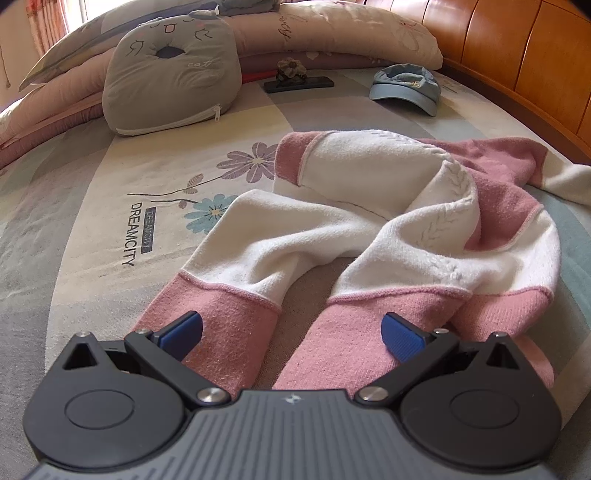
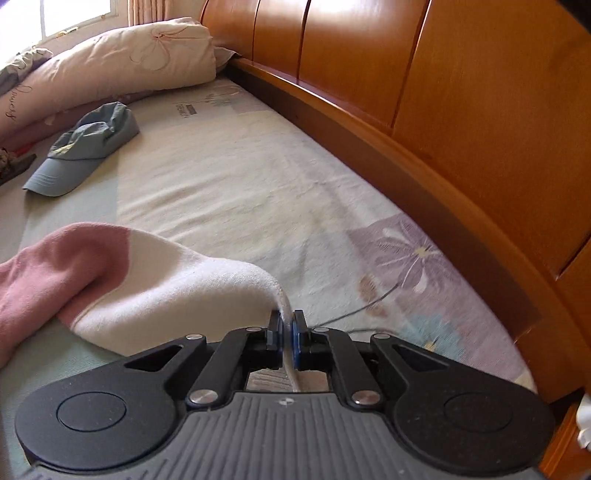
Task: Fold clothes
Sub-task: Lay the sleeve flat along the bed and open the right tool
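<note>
- Your left gripper [image 1: 291,334] is hovering low over the bed [image 1: 88,206], its blue-padded fingers [image 1: 183,328] standing wide apart with nothing clamped between them.
- The pink-and-white knitted garment with leaf-pattern stitching [image 1: 369,206] is lying rumpled on the flower-printed bedsheet, directly ahead of that gripper.
- Two pink cuffed ends of the garment are pointing toward you; in the left wrist view, the left finger is showing over one pink end and the right finger over the other. You cannot tell whether the pads are touching the fabric.
- Your right gripper [image 2: 287,334] is pinching a white edge of the same garment [image 2: 147,291]; its fingers are pressed together on the cloth, and a strip of fabric is running down between them.
- From that pinch the cloth is rising in a hump and trailing off to the left, white near the fingers and pink farther away.
- A light blue cloth cap [image 1: 404,88] is lying well apart from the garment, nearer the rolled floral quilt [image 1: 332,33].
- A grey cat-face cushion [image 1: 170,77] is leaning against the quilt; a dark flat phone-like slab [image 1: 299,85] is lying just beside it.
- The orange-brown wooden headboard [image 2: 424,92] is bordering the bed on the right gripper's right.
</note>
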Demonstrator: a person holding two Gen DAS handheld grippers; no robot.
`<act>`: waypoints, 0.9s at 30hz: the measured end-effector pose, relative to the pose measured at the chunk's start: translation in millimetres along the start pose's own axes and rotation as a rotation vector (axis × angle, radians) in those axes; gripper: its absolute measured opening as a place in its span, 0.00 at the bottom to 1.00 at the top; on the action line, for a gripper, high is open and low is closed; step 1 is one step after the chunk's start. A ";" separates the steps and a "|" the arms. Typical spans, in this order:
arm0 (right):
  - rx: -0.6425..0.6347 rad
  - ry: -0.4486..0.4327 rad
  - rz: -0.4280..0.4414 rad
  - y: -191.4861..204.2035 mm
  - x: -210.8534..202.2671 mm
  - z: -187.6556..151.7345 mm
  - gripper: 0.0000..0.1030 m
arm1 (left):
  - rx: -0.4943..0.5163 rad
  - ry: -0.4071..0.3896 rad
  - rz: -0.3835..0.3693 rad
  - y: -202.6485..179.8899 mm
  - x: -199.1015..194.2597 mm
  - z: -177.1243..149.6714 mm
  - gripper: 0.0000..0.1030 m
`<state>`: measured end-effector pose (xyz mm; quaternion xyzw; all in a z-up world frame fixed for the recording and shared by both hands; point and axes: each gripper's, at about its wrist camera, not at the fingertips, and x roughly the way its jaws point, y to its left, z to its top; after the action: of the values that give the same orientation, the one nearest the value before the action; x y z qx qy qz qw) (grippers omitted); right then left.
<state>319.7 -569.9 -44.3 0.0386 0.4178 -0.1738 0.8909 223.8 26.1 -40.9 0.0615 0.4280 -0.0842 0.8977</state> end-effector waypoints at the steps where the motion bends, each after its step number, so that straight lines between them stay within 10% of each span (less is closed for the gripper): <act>1: -0.012 -0.002 -0.022 -0.5 2.0 6.5 0.07 | -0.001 0.000 0.001 0.1 0.0 0.9 0.99; 11: 0.028 -0.071 -0.212 -11.8 22.0 55.2 0.08 | -0.004 0.011 0.030 4.0 1.9 4.1 0.99; 18: 0.085 -0.108 -0.152 -3.9 14.9 45.8 0.29 | -0.002 0.011 0.023 4.3 3.1 3.5 0.99; 27: 0.142 -0.066 0.154 18.6 -15.5 20.8 0.45 | -0.002 0.000 0.003 0.1 0.5 -0.7 0.99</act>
<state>332.2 -552.6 -20.5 0.1277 0.3709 -0.1353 0.9099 223.6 26.3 -41.7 0.0613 0.4279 -0.0824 0.8980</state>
